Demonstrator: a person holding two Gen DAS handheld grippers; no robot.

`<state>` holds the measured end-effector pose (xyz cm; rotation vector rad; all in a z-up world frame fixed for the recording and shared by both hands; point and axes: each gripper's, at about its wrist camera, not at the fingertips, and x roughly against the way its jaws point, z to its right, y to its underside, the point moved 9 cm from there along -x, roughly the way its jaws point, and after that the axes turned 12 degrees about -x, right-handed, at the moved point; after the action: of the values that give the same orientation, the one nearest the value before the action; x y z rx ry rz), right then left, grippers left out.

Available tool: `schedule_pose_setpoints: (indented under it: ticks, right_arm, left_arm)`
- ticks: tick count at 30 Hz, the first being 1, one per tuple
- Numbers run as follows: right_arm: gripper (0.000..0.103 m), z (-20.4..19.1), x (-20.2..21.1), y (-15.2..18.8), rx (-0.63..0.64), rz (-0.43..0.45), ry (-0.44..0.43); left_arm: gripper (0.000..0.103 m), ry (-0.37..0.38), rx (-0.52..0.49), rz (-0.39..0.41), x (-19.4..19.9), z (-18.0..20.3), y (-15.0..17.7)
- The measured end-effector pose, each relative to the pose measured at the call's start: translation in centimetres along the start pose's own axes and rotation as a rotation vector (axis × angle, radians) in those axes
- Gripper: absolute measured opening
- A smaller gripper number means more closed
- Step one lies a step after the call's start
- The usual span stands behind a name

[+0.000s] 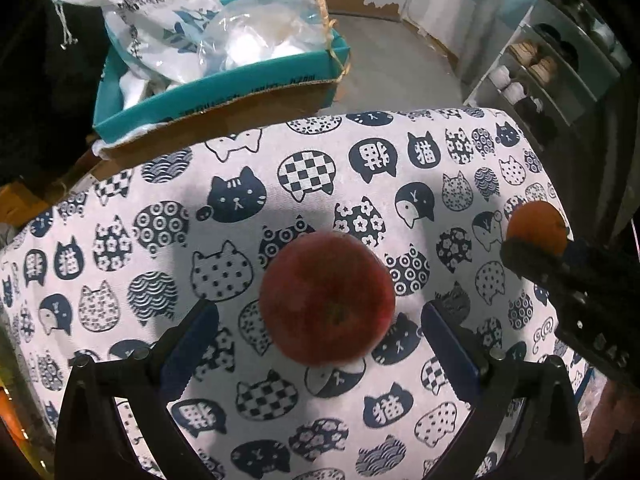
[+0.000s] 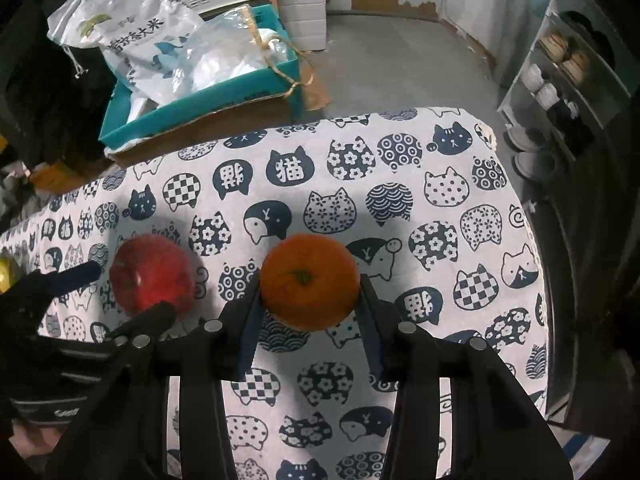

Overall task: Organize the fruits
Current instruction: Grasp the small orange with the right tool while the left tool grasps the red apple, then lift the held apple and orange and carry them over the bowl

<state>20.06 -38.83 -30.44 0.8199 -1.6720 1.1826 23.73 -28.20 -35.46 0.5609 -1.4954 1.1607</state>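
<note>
Fruit: two in clear view, one red apple [image 1: 327, 299] and one orange [image 2: 310, 281]; a yellow-green sliver at the left edge of the right wrist view is too cut off to name.
Apple: sits on the cloth [image 1: 360, 176], centred between the two fingers of the left gripper [image 1: 320, 344], with a gap showing on both sides.
Left gripper: jaws wide, pads clear of the apple, gripping nothing; it also shows at the left of the right wrist view, its fingers on either side of the apple.
Orange: clamped between the two fingers of the right gripper [image 2: 310, 300], stem end facing the camera; whether it rests on the cloth or is lifted cannot be told.
Right gripper: closed on the orange, a pad pressing each side; in the left wrist view it enters from the right edge with the orange at its tip.
Spacing: apple and orange lie near each other, not touching, the apple to the left of the orange.
Cloth: one, white with navy cat-head prints, covering the table top.
Box: one teal box [image 1: 224, 96] beyond the far edge of the table, holding plastic bags [image 1: 160, 20], at least two.
Shelf: one open rack [image 2: 560, 80] at far right, stocked with small items too blurred to count.
</note>
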Motion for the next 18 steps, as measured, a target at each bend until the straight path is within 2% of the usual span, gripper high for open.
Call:
schedule_pose_setpoints:
  ticks: [3,8,12,18]
  right_arm:
    - [0.043,0.0,-0.1,0.0,-0.005,0.001,-0.003]
    - [0.043,-0.3,-0.2,0.1,-0.001,0.0,-0.004]
    - [0.043,-0.5,-0.4,0.2,-0.001,-0.004,-0.007]
    - [0.043,-0.9,-0.1,0.4,0.01,0.003,-0.012]
  left_arm:
    - [0.101,0.019,0.019,-0.006,-0.7,0.0,-0.2]
    - [0.08,0.03,0.023,-0.022,-1.4,0.2,-0.4]
    - [0.075,0.011,0.01,-0.028,-1.7,0.2,-0.4]
    - [0.076,-0.011,0.0,-0.013,-1.4,-0.1,0.0]
